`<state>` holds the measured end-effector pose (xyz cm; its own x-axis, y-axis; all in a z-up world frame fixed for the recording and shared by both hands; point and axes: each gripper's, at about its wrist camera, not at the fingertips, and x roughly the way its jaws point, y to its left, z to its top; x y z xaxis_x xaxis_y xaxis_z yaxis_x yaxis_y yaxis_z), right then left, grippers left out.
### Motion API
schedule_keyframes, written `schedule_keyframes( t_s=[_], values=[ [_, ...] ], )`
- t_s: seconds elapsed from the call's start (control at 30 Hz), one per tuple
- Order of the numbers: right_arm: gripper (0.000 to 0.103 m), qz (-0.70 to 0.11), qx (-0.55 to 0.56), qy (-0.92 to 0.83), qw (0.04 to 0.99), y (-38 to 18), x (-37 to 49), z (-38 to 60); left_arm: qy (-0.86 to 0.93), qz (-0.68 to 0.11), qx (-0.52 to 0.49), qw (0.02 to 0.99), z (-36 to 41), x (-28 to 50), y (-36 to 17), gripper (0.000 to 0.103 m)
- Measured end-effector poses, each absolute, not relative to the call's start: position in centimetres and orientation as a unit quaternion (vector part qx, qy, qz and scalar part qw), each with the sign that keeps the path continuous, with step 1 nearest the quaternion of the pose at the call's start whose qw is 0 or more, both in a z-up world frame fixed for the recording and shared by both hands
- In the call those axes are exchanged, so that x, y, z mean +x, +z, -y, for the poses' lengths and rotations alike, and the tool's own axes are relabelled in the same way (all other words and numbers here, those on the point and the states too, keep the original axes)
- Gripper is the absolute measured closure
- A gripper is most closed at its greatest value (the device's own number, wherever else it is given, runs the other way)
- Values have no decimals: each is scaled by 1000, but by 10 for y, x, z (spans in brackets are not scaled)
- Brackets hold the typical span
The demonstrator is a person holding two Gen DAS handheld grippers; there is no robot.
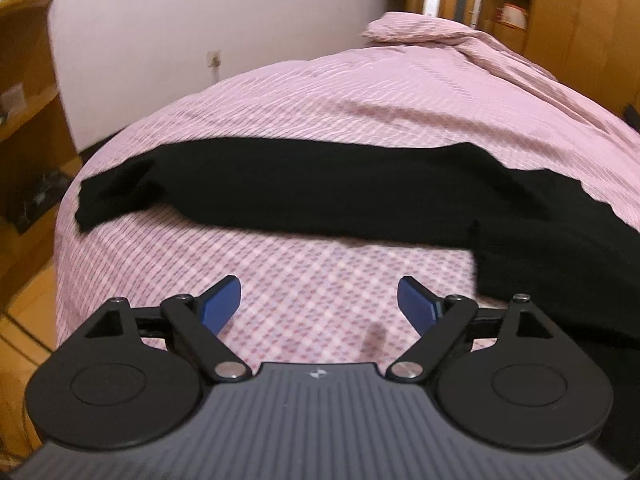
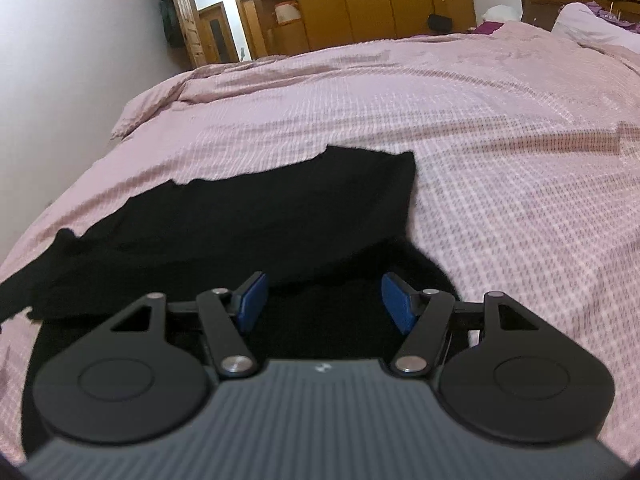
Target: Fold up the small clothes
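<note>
A black garment (image 1: 320, 192) lies spread across a bed with a pink checked cover (image 1: 320, 92). In the left wrist view it runs as a wide band from left to right, with a sleeve end at the far left. My left gripper (image 1: 320, 304) is open and empty, above bare cover just in front of the garment. In the right wrist view the black garment (image 2: 260, 216) lies ahead and under my right gripper (image 2: 322, 302), which is open and empty above the cloth's near part.
A pink pillow (image 1: 416, 28) sits at the far end of the bed. Wooden wardrobes (image 2: 380, 0) and a doorway stand beyond the bed. A wooden shelf (image 1: 24, 92) is at the left by the white wall. A white pillow (image 2: 592, 24) is at the far right.
</note>
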<state>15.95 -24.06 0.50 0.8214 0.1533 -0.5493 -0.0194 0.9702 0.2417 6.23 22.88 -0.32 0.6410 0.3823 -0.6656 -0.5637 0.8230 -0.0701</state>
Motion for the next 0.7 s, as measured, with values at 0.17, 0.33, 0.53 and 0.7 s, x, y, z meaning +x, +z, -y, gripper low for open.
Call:
schedule_keyframes(
  t_s=[0.17,0.33,0.53,0.7],
  values=[
    [38,-309,119,53,942,0,151,224,269,-335,-188,883,-249,53,-8,14],
    [38,-326,123,59,936,-5,151,206,270,-336,-207,878,-260,51,-13,14],
    [38,-348,114,74,928,-15,152,186,276,-331,-221,875,-268,53,-21,13],
    [38,-365,115,66,922,-25,153,180,276,-327,-221,876,-271,58,-24,10]
  ],
)
